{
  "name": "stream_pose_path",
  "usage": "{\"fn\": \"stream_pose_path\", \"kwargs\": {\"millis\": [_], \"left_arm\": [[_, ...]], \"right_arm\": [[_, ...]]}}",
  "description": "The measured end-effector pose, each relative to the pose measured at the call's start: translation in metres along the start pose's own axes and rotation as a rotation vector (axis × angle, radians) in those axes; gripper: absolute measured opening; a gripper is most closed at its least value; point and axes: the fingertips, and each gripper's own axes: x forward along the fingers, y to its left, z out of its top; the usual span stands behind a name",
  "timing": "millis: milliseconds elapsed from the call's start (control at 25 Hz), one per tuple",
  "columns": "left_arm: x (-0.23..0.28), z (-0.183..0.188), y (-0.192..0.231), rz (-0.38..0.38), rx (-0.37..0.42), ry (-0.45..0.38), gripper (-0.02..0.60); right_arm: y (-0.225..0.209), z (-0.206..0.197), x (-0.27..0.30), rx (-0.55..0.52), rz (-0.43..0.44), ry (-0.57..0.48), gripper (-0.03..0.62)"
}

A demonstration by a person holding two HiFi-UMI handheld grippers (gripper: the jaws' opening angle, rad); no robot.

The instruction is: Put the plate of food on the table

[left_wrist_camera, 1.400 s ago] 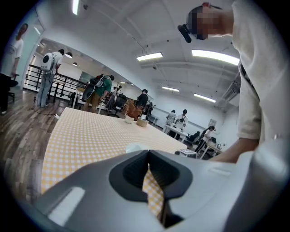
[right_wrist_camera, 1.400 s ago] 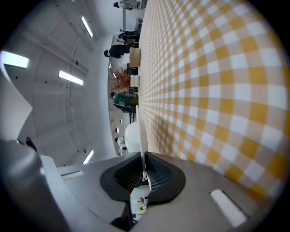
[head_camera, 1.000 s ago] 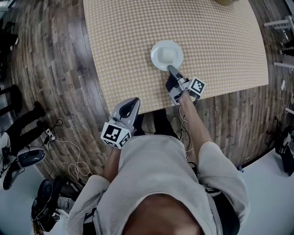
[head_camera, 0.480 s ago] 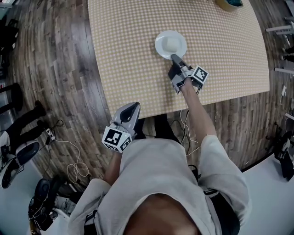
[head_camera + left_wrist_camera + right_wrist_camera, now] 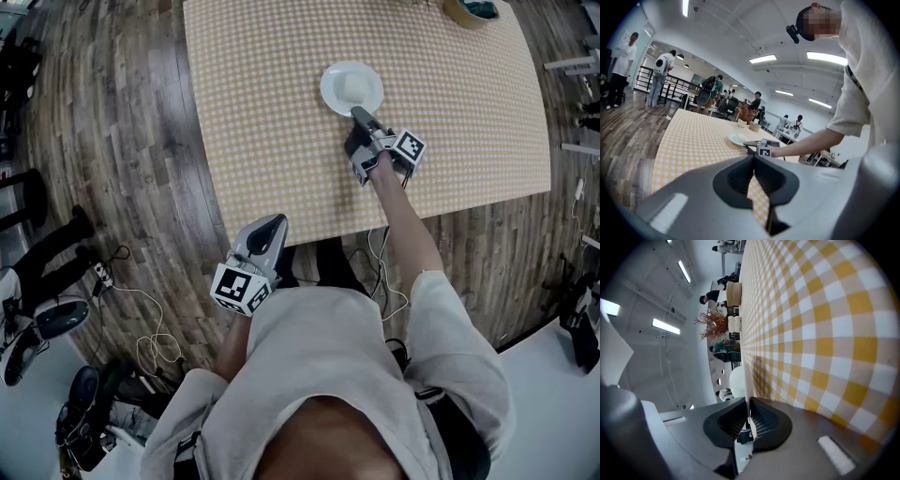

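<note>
- The plate [image 5: 327, 91] is white and round and sits over the far half of the desk [image 5: 272, 131], right of the desk's centre line in the head view.
- A pale lump of food [image 5: 352, 87] lies in the middle of the plate.
- In the left gripper view the plate appears level with the cloth. Whether it is in contact with the cloth cannot be confirmed.
- The right tongs [image 5: 357, 115] reach across the near desk edge and are clamped on the plate's near rim. In the right gripper view the thin white rim stands edge-on between the two pads.
- The left tongs [image 5: 272, 223] hang off the desk, just beside its near edge, well apart from the plate. Their jaws are drawn together with nothing between them.
- The desk carries a yellow-and-white check cloth.
- A bowl [image 5: 469, 9] stands at the far right corner of the desk.
- The floor [image 5: 112, 141] is wood plank, and loose cables [image 5: 155, 328] lie on it at the left.
</note>
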Motion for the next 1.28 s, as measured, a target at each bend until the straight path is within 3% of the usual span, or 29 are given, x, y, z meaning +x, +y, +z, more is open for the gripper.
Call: {"fn": "stream_pose_path", "kwargs": {"millis": [400,720,840,960,1080,1280], "left_arm": [[-0.004,-0.001,0.002,0.005,-0.007,-0.007,0.009],[-0.006,0.001,0.004,0.010,-0.008,-0.019,0.009],[-0.009,0.002,0.003,0.014,-0.005,-0.024,0.009],[-0.011,0.002,0.005,0.013,-0.008,-0.025,0.009],[-0.010,0.005,0.004,0.010,-0.007,-0.027,0.009],[-0.012,0.005,0.002,0.011,-0.003,-0.030,0.009]], "right_arm": [[-0.008,0.002,0.006,0.019,-0.046,0.002,0.020],[-0.010,-0.002,0.008,-0.024,-0.162,0.007,0.023],[-0.004,-0.002,0.009,-0.036,-0.137,0.010,0.106],[0.002,-0.006,0.011,-0.067,-0.137,0.039,0.146],[0.005,-0.009,0.014,-0.164,-0.161,0.074,0.155],[0.005,-0.016,0.013,-0.464,-0.278,0.170,0.183]]}}
